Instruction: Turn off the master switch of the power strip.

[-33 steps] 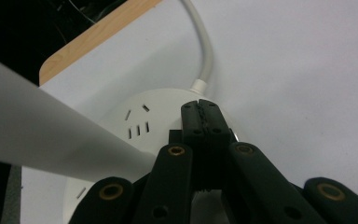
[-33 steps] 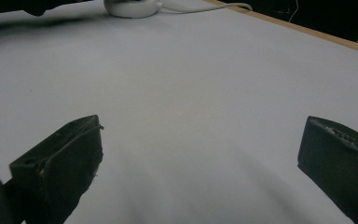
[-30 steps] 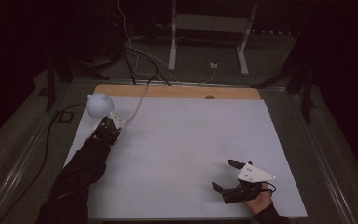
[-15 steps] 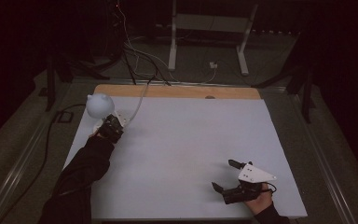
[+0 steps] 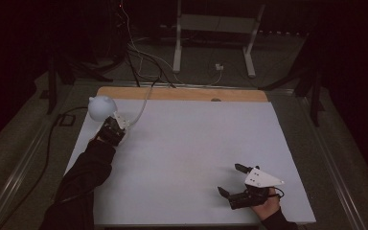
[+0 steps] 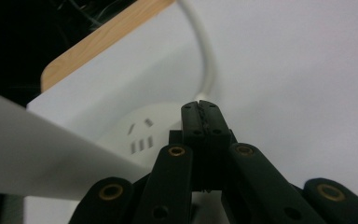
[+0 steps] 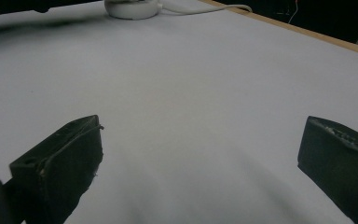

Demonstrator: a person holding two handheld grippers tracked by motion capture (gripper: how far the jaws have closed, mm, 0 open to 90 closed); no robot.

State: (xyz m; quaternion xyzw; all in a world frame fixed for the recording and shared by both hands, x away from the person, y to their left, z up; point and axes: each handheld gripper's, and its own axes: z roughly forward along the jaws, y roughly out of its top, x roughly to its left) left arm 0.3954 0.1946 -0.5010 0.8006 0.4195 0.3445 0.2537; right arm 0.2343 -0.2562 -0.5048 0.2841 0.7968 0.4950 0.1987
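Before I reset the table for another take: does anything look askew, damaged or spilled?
Nothing stands out. The round white socket lies flat near the table's far left corner, its cord trailing off the back; no spills.

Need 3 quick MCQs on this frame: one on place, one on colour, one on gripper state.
1. Where is the round socket?
A. far left corner of the table
B. near right corner
C. on the floor

2. What colour is its cable?
A. black
B. white
C. red

3. How do the right gripper's jaws stand?
A. shut on the cable
B. shut on nothing
C. wide open

Answers:
1 A: in the high view it lies by the left gripper at the table's far left.
2 B: it runs pale white from the socket toward the wooden edge.
3 C: in the right gripper view the two jaws stand far apart over bare table.
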